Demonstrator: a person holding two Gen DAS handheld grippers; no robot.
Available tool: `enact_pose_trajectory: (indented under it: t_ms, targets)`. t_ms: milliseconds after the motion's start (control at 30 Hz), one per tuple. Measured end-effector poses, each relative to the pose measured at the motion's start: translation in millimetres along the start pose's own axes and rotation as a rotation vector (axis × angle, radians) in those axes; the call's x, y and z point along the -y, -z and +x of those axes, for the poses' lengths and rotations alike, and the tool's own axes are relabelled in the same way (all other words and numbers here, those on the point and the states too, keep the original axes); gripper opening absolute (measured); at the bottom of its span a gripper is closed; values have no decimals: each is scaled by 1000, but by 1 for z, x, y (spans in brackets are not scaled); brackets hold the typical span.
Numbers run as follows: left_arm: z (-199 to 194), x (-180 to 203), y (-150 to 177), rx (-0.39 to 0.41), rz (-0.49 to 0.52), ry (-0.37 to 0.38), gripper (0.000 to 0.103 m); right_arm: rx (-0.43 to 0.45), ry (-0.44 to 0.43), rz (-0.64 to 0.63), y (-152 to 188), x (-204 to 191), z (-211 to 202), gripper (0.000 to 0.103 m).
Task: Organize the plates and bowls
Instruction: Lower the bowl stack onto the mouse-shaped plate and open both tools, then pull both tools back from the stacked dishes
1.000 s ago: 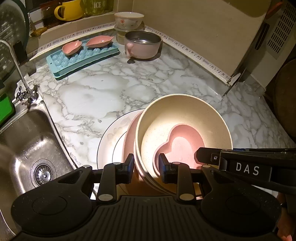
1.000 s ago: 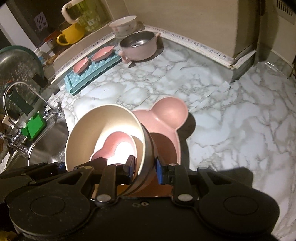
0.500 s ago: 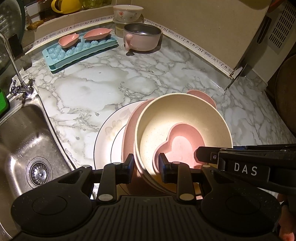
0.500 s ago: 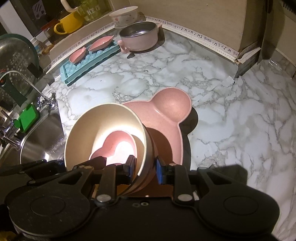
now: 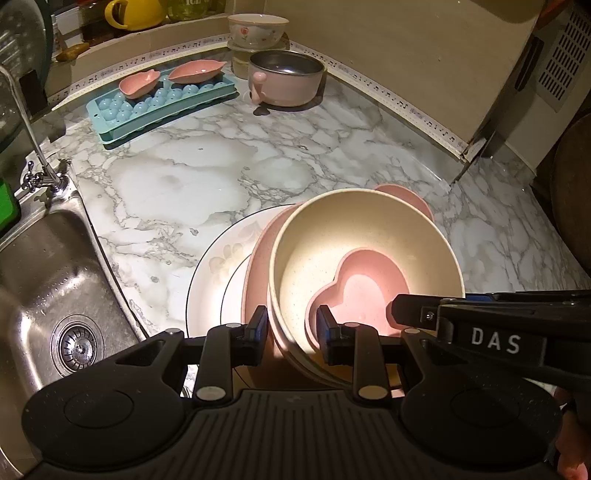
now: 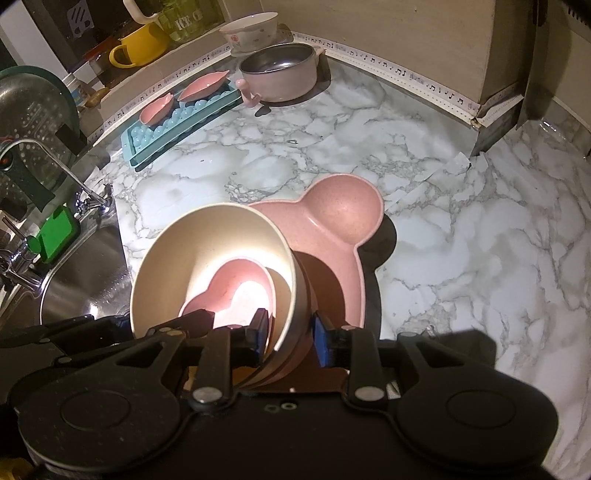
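Note:
A cream bowl (image 5: 354, 236) with a pink heart-shaped dish (image 5: 362, 291) inside sits on a pink bear-shaped plate (image 6: 332, 229), over a white plate (image 5: 218, 273). My left gripper (image 5: 291, 328) is shut on the cream bowl's near rim. My right gripper (image 6: 290, 334) is shut on the same bowl's (image 6: 207, 254) rim from the other side; its arm crosses the left wrist view at lower right. The heart dish also shows in the right wrist view (image 6: 236, 291).
A steel sink (image 5: 48, 280) with a tap (image 5: 40, 162) lies at the left. At the back stand a teal ice tray (image 5: 162, 103) with two small pink dishes, a pink pot (image 5: 284, 81), a floral bowl (image 5: 258, 29) and a yellow mug (image 6: 140, 44).
Both grippers have moved slightly with the stack still held; the view has shifted a little closer to the back of the counter. The grip on the cream bowl is unchanged.

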State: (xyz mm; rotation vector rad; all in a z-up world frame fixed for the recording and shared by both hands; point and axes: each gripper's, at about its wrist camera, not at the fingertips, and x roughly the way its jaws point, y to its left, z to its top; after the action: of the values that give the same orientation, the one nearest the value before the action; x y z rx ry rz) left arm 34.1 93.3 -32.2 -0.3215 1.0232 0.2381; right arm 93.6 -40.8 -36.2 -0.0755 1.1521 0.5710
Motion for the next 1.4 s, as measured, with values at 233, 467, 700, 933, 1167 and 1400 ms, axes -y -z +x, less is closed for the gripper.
enact_pose_trajectory:
  t_ms: [233,467,700,933,1167,1400]
  targets:
    - [-4,1,2,16,-2,-3,27,22,-19,18,1,7,-5,34]
    - [-15,5,7,53,16,-15,28,53,-37,4,5,9,-16,38]
    - [-29,7,15,101,27,-9,51,91,-54,-21,10,10,-31,47]
    - [-51,9,20,173,39,-18,62,139,-84,-49,20,13,-50,57]
    - [-74,19,31,242,77,-15,71,224,-117,-83,33,22,-75,81]
    - [-96,34,45,309,116,11,79,325,-134,-132,50,31,-101,93]
